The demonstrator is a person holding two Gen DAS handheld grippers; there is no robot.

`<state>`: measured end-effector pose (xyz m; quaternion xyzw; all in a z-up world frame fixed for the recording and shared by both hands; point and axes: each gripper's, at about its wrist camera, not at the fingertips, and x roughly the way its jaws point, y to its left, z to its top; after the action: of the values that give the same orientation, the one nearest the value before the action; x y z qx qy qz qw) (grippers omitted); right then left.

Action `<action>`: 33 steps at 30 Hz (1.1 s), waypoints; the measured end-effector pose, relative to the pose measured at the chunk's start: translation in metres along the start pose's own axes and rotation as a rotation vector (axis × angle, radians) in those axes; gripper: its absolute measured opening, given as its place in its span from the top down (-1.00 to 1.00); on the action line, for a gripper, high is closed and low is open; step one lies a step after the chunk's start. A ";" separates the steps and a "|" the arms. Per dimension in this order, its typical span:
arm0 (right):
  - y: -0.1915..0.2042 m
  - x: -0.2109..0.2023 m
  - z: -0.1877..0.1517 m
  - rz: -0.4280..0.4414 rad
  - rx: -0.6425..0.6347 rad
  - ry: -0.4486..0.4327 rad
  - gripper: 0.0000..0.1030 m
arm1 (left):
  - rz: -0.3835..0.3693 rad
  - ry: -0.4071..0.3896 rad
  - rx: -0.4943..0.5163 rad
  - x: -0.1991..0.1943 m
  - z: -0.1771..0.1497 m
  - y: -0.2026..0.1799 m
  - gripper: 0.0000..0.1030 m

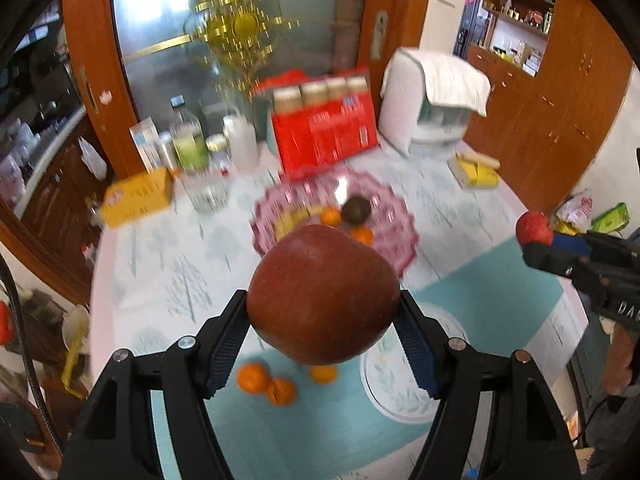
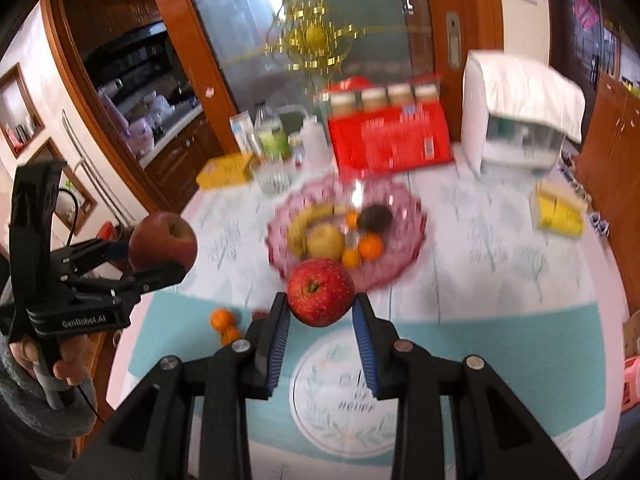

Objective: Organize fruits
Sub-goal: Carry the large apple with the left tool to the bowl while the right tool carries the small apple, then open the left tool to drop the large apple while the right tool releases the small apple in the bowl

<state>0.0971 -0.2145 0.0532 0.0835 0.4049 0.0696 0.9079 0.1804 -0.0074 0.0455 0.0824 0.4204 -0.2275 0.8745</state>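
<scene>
My left gripper [image 1: 323, 312] is shut on a dark red apple [image 1: 322, 294] and holds it above the table; it also shows at the left of the right wrist view [image 2: 160, 258] with that apple [image 2: 162, 246]. My right gripper [image 2: 322, 314] is shut on a bright red apple [image 2: 321, 292], also seen at the right of the left wrist view [image 1: 534, 230]. A pink glass bowl [image 2: 400, 208] farther on holds a banana [image 2: 306, 220], a pear [image 2: 326, 242], a dark avocado [image 2: 374, 216] and small oranges [image 2: 370, 248]. Three small oranges [image 1: 254, 378] lie on the teal mat.
A red carton [image 1: 326, 134] with jars, a white appliance [image 1: 430, 100], bottles [image 1: 188, 140], a glass cup [image 1: 206, 192] and yellow boxes [image 1: 138, 196] stand behind the bowl. A round coaster [image 2: 346, 392] lies on the teal mat [image 2: 520, 360].
</scene>
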 end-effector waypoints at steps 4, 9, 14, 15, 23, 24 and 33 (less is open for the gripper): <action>-0.001 -0.003 0.040 -0.036 -0.015 -0.045 0.37 | 0.016 -0.038 0.005 -0.006 0.041 0.004 -0.36; -0.012 0.025 0.074 -0.083 -0.007 -0.054 0.37 | 0.039 -0.036 0.006 0.024 0.085 0.002 -0.37; -0.029 0.086 0.076 -0.122 0.009 0.002 0.37 | 0.027 0.035 -0.026 0.088 0.099 0.003 -0.36; -0.032 0.096 0.072 -0.121 0.015 0.017 0.37 | 0.027 0.053 -0.034 0.106 0.100 0.004 -0.36; -0.051 0.190 0.035 -0.101 0.030 0.168 0.37 | 0.056 0.177 -0.080 0.218 0.087 0.011 -0.36; -0.052 0.200 0.030 -0.095 0.031 0.188 0.37 | 0.061 0.187 -0.082 0.227 0.085 0.012 -0.36; -0.052 0.257 0.006 -0.064 0.019 0.281 0.37 | 0.052 0.280 -0.145 0.297 0.073 0.012 -0.36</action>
<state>0.2745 -0.2161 -0.1399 0.0686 0.5310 0.0480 0.8432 0.3983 -0.1184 -0.1383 0.0608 0.5512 -0.1600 0.8166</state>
